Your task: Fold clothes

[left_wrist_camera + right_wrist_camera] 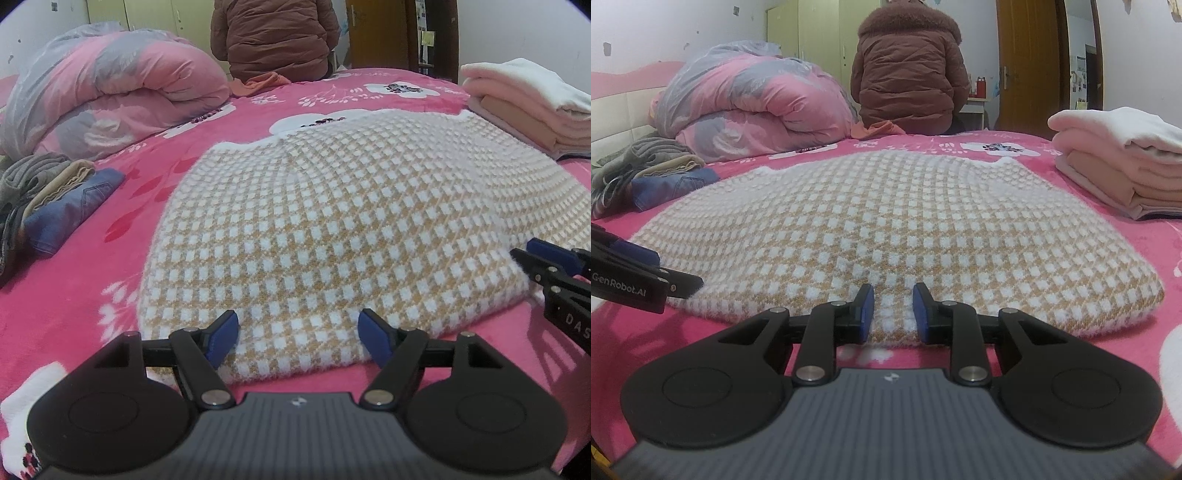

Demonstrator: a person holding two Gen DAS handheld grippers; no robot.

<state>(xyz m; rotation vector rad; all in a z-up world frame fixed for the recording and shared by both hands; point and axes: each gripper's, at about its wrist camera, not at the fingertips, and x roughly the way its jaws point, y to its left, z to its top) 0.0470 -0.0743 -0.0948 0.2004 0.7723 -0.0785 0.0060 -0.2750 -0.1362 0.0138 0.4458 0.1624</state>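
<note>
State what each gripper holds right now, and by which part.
Left gripper: nothing; its jaws stand wide over the sweater's near hem. Right gripper: jaws narrow at the near hem, but whether the pads pinch the knit cannot be told.

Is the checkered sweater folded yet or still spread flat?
Folded: the checkered sweater lies doubled, its thick rounded near edge showing two layers.
</note>
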